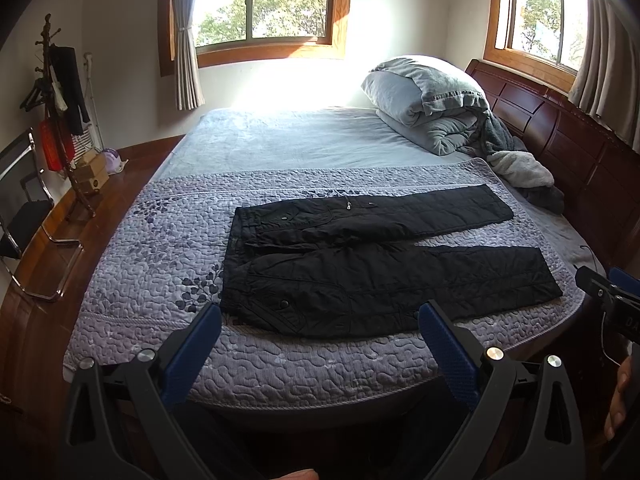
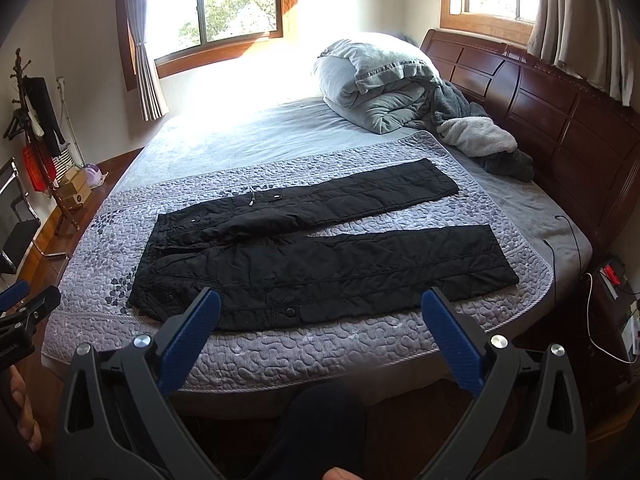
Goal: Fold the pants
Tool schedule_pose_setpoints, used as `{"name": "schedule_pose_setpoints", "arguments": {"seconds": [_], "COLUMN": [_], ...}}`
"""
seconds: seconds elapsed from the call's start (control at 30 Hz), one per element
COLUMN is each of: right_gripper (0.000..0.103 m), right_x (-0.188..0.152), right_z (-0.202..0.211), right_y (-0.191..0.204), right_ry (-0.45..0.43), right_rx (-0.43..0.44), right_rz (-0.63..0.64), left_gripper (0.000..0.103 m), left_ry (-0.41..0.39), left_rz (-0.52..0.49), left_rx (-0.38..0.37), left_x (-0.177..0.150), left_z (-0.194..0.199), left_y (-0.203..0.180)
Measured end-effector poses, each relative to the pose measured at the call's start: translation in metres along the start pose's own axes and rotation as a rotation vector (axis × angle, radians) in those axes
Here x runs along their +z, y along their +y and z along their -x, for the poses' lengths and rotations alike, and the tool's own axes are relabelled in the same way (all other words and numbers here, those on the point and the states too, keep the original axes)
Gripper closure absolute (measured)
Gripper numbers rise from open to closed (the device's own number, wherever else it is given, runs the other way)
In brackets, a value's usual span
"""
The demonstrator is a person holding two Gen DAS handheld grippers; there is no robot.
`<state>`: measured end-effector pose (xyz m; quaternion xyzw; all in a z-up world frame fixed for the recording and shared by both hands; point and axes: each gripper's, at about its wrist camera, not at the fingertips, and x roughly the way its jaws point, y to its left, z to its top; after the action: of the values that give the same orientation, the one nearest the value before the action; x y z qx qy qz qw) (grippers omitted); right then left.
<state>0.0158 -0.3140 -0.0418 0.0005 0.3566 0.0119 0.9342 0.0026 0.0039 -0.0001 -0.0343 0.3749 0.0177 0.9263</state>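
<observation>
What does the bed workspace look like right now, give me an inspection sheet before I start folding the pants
Surface: quilted purple bedspread over a grey sheet, lying flat.
Job's things: black pants spread flat and unfolded, waist to the left, legs apart.
Clutter: bundled grey duvet and fleece garment by the headboard, clear of the pants.
Grippers: left tool and right tool both open, empty, off the bed's near edge.
Cables: black cable on the bed's right edge; white cable beside the nightstand.
Surroundings: coat rack, chair, two windows.
</observation>
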Motion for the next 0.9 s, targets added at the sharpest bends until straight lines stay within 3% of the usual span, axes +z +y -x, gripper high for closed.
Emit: {"name": "schedule_pose_setpoints", "arguments": {"seconds": [0.23, 0.37, 0.5, 0.6, 0.63, 0.7, 0.83, 0.9], "right_gripper": [0.002, 0.002, 0.002, 0.002, 0.002, 0.002, 0.002, 0.002], "right_x": [0.003, -0.002, -0.011, -0.017, -0.020, -0.026, -0.040, -0.046], "right_z": [-0.026, -0.071, -0.106, -0.131, -0.142, -0.165, -0.216, -0.235], "right_y": [-0.009, -0.030, -0.058, -0.074, -0.079, -0.094, -0.131, -0.142], "right_ry": [0.028, 0.104, 0.112, 0.077, 0.087, 0.120, 0.233, 0.276], "right_rx": [0.023, 0.065, 0.118, 0.052, 0.025, 0.030, 0.120, 0.140], "right_rz": [-0.003, -0.052, -0.122, -0.088, -0.075, -0.086, -0.200, -0.239], "left_gripper": [0.004, 0.004, 0.004, 0.004, 0.004, 0.004, 0.004, 0.004], "left_ry": [0.033, 0.160, 0.291, 0.236, 0.268, 0.363, 0.386, 0.383], "left_rz": [0.004, 0.000, 0.105, 0.069, 0.064, 0.121, 0.316, 0.409], "left_rx": [-0.071, -0.161, -0.249, -0.078, -0.074, -0.102, -0.153, -0.223], "left_x": [0.000, -0.009, -0.022, -0.033, -0.036, -0.039, -0.042, -0.045], "left_z": [-0.024, -0.078, -0.140, -0.174, -0.188, -0.219, -0.265, -0.288], "left_y": [0.009, 0.035, 0.084, 0.112, 0.120, 0.142, 0.185, 0.198]}}
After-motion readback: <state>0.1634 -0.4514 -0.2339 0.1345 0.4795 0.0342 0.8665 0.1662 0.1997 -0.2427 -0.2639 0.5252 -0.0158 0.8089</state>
